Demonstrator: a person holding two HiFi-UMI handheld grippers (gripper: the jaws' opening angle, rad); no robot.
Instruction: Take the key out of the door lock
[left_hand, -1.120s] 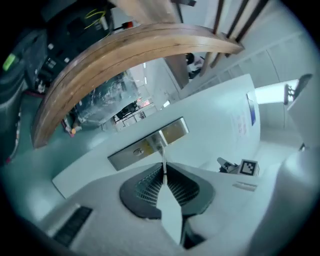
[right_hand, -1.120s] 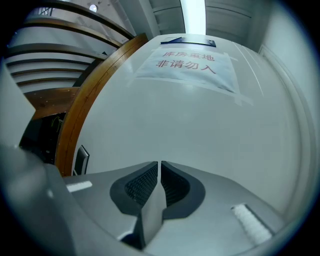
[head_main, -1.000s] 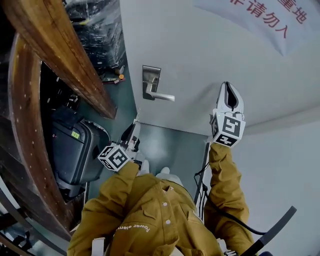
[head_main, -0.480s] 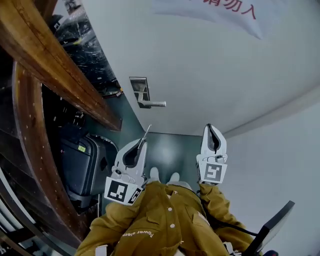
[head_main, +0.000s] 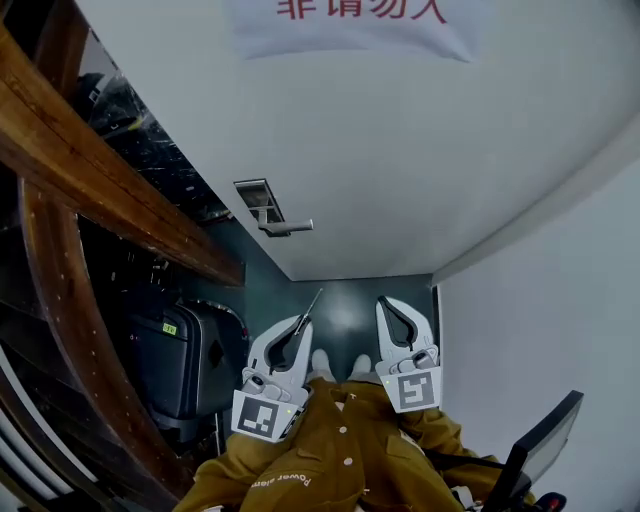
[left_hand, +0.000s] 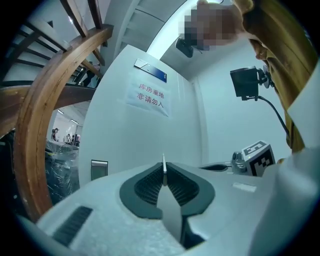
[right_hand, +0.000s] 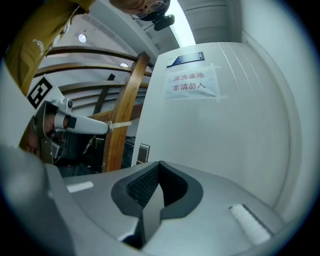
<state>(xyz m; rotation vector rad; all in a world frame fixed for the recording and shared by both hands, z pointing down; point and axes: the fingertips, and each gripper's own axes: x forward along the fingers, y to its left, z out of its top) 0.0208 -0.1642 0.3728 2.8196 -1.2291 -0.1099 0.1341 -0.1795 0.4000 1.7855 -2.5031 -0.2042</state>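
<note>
A: Changed since a second ago?
B: Lowered right hand-held gripper (head_main: 384, 305) from up by door (head_main: 400, 150) to chest level, beside left hand-held gripper (head_main: 298, 325).
A: Else?
B: Backed both off from door handle (head_main: 280, 226). Carried key (head_main: 312, 302) along in left.

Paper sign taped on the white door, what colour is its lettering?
Red, on the white paper sign; the head view shows it best.

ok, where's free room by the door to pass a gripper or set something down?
Free: the floor strip between the door, the right wall and the shoes; also in front of the door, right of the handle. Crowded: the left side, where the suitcase and wooden handrail close in beside the left gripper holding the key.
</note>
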